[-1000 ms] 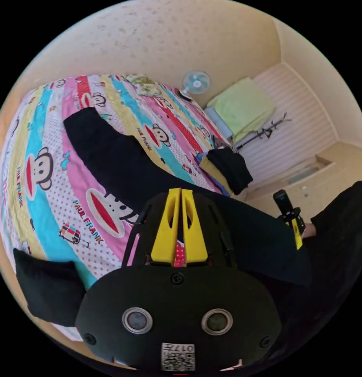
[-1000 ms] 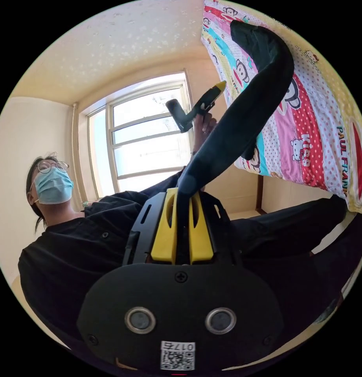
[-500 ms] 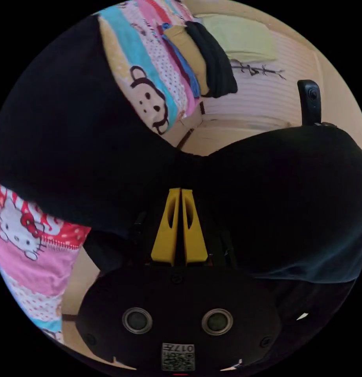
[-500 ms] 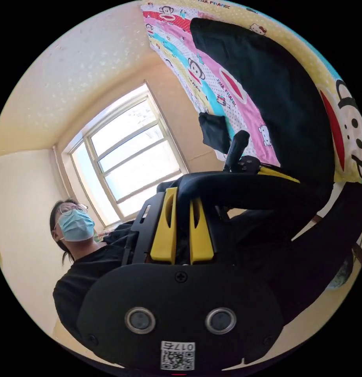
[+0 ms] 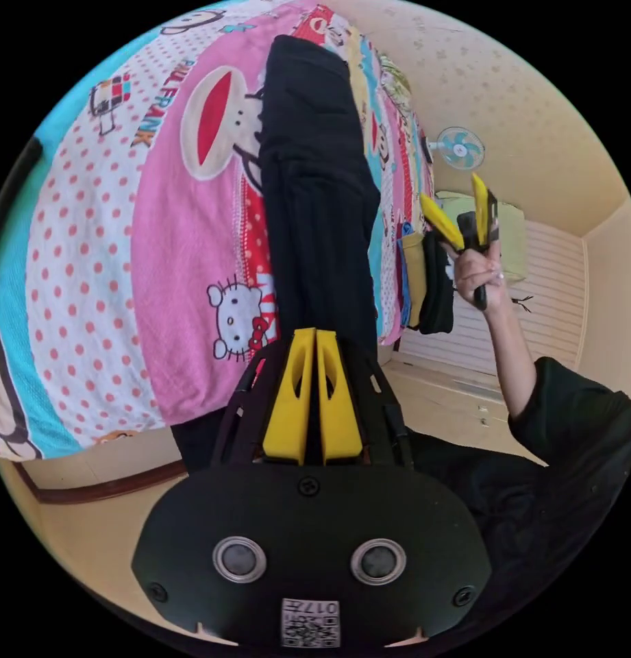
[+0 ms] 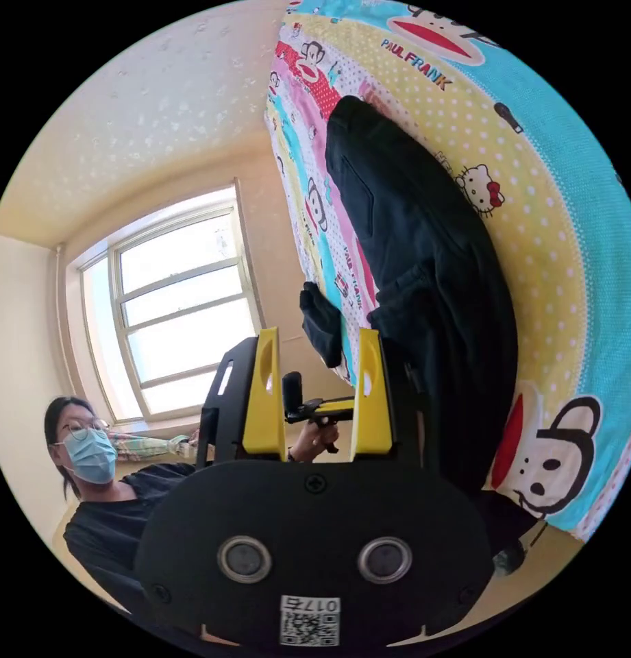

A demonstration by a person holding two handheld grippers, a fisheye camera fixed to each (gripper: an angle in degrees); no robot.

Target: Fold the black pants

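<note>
Folding along the length next — black pants [image 5: 315, 199] lying as a long strip across the cartoon bedspread [image 5: 123, 226], one end draping over the bed's edge. Left gripper [image 5: 314, 356] clenched, on cloth or not unclear; right gripper [image 6: 316, 391] released, empty. Small black garment [image 6: 322, 325] near the edge, clothes pile [image 5: 425, 281] at the corner — worth avoiding.

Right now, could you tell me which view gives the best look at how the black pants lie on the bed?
The right gripper view: the black pants show as a folded bundle on the cartoon bedsheet, with outline and creases clear. In the left gripper view, the pants appear as one long dark strip running behind the shut left tool, with little surface detail.
</note>
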